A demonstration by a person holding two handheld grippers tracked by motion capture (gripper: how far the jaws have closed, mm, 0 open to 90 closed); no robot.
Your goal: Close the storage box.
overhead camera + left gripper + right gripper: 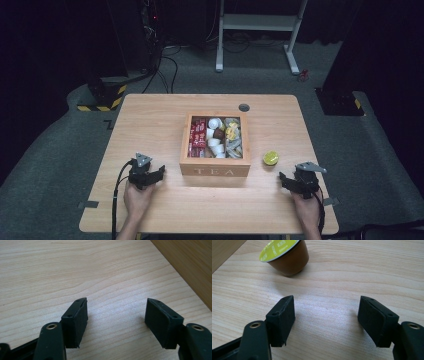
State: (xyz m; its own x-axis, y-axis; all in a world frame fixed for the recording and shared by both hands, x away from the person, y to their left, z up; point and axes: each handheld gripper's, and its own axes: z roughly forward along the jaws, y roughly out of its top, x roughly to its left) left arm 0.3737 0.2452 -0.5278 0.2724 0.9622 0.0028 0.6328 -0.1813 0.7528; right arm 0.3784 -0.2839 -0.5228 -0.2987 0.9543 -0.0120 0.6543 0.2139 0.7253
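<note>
Two grippers are held low over the tabletop (150, 107), the left gripper (116, 311) and right gripper (327, 311) both spread wide with nothing between the jaws. A coffee capsule (287, 256) with a lime-green lid is seen tilted at the upper left of the right gripper view, near the wooden tea box (215, 170) at frame centre in the high view.

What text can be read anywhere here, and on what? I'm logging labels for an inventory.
"TEA": on the front wall of the wooden box.
Print on the yellow-green lid of the brown capsule: there, but too blurred to read.
Print on the red packets in the box's left compartment: too small to read.
</note>
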